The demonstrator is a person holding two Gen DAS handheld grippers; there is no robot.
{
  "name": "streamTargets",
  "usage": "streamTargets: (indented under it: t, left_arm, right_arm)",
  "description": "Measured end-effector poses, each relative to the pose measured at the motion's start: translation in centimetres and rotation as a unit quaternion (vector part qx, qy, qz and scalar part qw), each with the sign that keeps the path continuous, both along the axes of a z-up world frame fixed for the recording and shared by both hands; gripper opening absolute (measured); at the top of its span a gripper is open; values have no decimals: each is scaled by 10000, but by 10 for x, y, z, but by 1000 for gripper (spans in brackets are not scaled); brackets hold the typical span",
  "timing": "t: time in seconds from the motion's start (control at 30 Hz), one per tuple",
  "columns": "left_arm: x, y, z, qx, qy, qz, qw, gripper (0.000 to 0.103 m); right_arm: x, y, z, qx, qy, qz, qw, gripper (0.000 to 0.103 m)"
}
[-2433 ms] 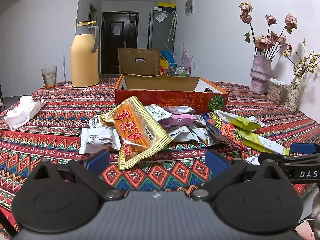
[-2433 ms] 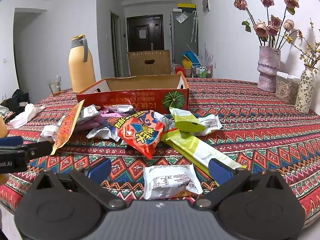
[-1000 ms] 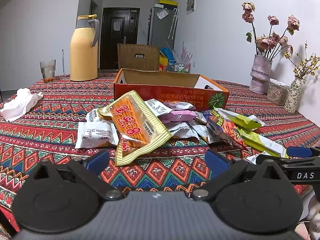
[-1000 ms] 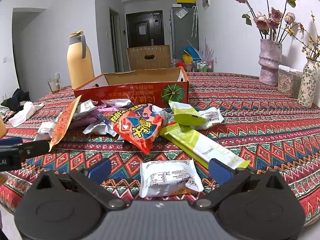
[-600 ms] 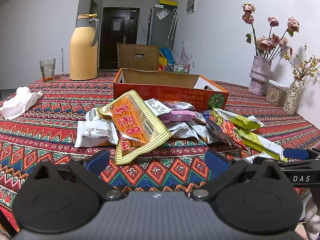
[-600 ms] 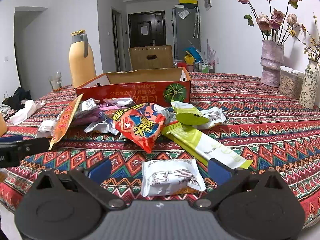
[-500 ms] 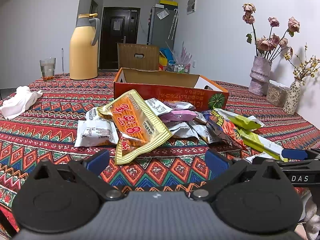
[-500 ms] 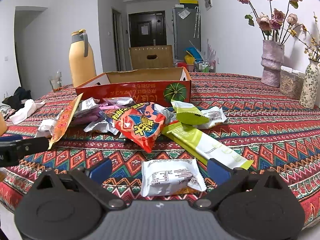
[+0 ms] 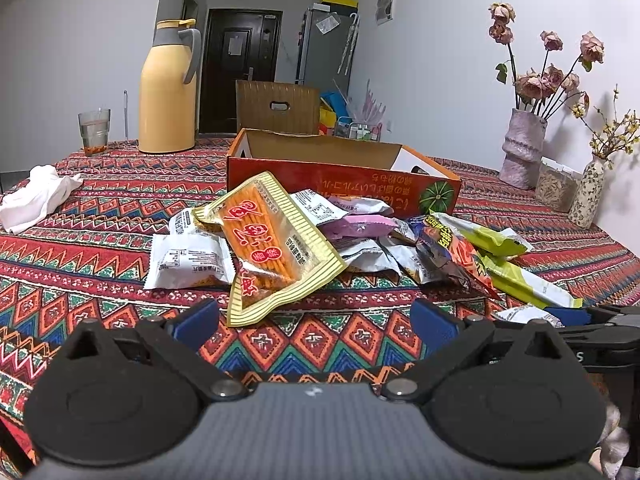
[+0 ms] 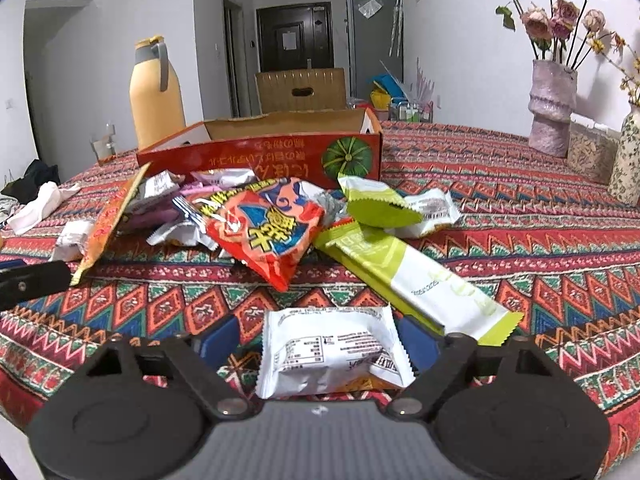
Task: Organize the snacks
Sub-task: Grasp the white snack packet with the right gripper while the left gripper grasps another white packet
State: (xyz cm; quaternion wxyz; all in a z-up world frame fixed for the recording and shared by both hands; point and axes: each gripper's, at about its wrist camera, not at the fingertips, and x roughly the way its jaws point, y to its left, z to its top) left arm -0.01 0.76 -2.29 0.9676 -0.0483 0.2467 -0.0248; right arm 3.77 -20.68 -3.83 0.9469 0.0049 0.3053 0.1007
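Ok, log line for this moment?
left gripper: open, empty | right gripper: open, astride white snack packet | cardboard box: no snacks visible inside

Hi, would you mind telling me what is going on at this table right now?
A person holding a gripper in each hand is sorting snacks on a patterned table. The right gripper is open, with a small white packet lying between its fingers but not clamped. The left gripper is open and empty, pointed at a yellow-striped orange snack bag. The other snacks lie in a loose pile in front of an open red cardboard box; none shows inside it.
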Motion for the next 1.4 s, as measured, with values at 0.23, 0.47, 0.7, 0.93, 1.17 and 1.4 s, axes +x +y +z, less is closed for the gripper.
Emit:
streamTargets:
  t: [0.23,0.47,0.7,0.93,1.17,1.4]
  left_arm:
    - [3,0,-2,-14,34,-3,10000,103]
    - [5,2,-2,-40,81,39,10000,103]
    - [20,12,6,-84,132,206,9997,103]
    - [48,28,15,57,210,462,9987,103]
    - [81,65,21,390,450,937,9938,103]
    - [106,88,12,430,861,1060,9897,102]
  right_arm:
    - [2,0,-4,-33,-47,26,10000,67]
    - [-1,-1,-3,-18,-151,51,9999,59]
    - [-9,-3,12,37,-465,54,9989,53]
    - [-6,-6,27,34,-791,-4,9969,53]
    - [6,-11,36,11,-935,-135,9955,53]
    - [18,-12,38,-24,-963,-279,9950,54]
